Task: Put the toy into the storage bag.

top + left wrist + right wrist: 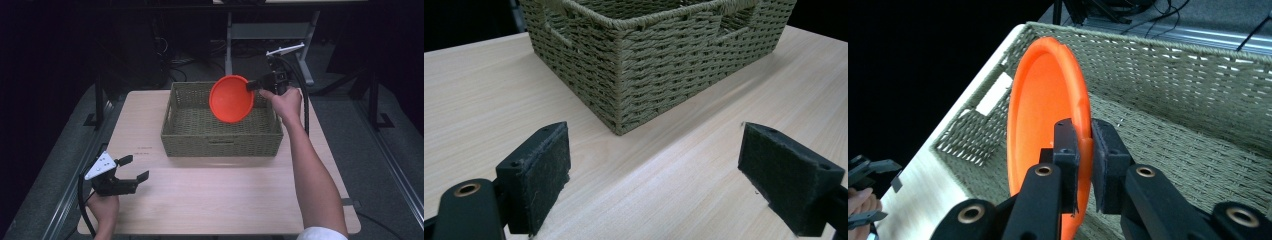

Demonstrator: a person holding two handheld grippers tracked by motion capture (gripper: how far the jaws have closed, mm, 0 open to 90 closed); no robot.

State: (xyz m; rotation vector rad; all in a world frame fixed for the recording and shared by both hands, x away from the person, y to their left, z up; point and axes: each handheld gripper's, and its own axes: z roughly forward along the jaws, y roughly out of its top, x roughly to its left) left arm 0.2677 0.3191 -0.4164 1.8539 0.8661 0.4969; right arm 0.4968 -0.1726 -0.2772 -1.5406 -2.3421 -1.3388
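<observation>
Pinching the orange plate (pixel 231 98) by its rim, the right gripper (pixel 252 85) holds it on edge above the woven basket (pixel 220 141) at frame centre – the left gripper (pixel 135 169), lower left, gapes wide over bare table (pixel 225 200).

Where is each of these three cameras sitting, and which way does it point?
High view: above the person's side, facing forward and down on the table; both forearms and grippers show.
Left gripper view: rides the open left gripper, facing the basket.
Right gripper view: rides the right gripper, clamping the orange plate over the basket.
All three share the basket.
</observation>
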